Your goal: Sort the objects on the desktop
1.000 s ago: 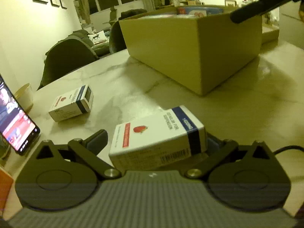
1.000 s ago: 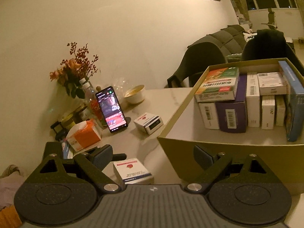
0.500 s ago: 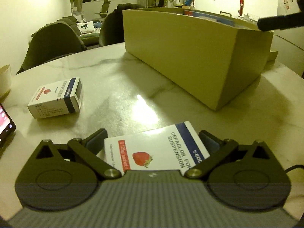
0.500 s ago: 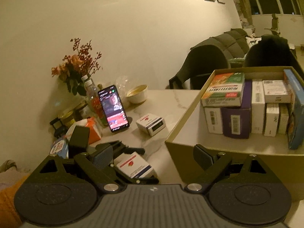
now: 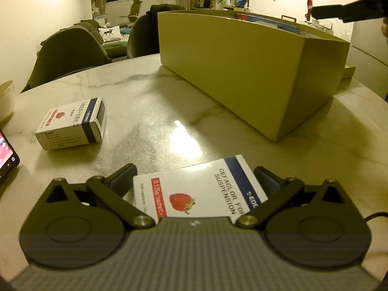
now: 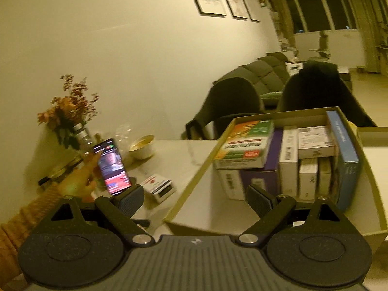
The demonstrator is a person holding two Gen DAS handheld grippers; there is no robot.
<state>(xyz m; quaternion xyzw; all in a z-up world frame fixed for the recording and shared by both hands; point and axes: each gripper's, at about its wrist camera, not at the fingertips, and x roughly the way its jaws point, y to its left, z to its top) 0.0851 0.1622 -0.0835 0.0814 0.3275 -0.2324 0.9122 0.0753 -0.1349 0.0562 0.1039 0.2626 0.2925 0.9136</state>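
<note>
The left gripper (image 5: 195, 178) is lying lower than a second ago, jaws wide around the Cefaclor box (image 5: 201, 191) flat on the marble table (image 5: 242, 135). Only the right wrist view is showing the right gripper (image 6: 194, 200), wide and empty, facing the cardboard box (image 6: 191, 191) of packed medicine cartons (image 6: 245, 145).

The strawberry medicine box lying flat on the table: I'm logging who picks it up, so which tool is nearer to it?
Left. The left tool straddles the strawberry box, one finger on each side. The right tool hangs open at the cardboard box.
</note>
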